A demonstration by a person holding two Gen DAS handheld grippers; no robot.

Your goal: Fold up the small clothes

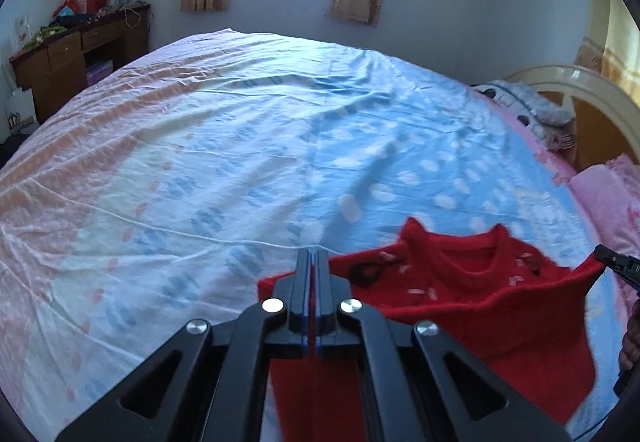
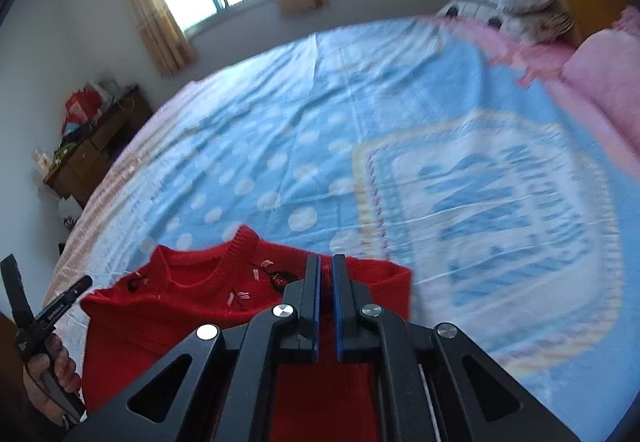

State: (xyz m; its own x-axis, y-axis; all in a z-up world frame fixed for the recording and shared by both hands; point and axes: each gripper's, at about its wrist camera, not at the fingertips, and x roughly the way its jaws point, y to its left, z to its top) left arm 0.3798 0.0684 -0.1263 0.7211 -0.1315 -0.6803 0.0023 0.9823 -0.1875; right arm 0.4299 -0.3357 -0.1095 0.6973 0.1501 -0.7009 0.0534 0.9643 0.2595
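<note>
Left gripper [image 1: 313, 254] clamped on the left shoulder of the red sweater [image 1: 460, 290], jaws pressed together with only a thin edge of knit between them, presumably so that the cloth cannot slip while carried. Sweater hanging stretched between the two tools, neckline uppermost and facing the far edge of the bed [image 1: 240, 114], body drooping below toward the near edge; held by the shoulders most likely to let the weight pull the front flat before laying down. Small pale and dark decorations visible on the chest. Right gripper [image 2: 326, 262] pinching the other shoulder, jaws nearly together with a strip of red knit showing in the narrow gap. Blue dotted sheet beneath, lightly creased and free of other clothing around the sweater, which suits it as a folding surface. Not yet resting on the sheet, as far as can be judged; spreading flat looks like the step in hand, folding still undone. Pink pillow [image 2: 600, 82] near the headboard corner, well apart.
</note>
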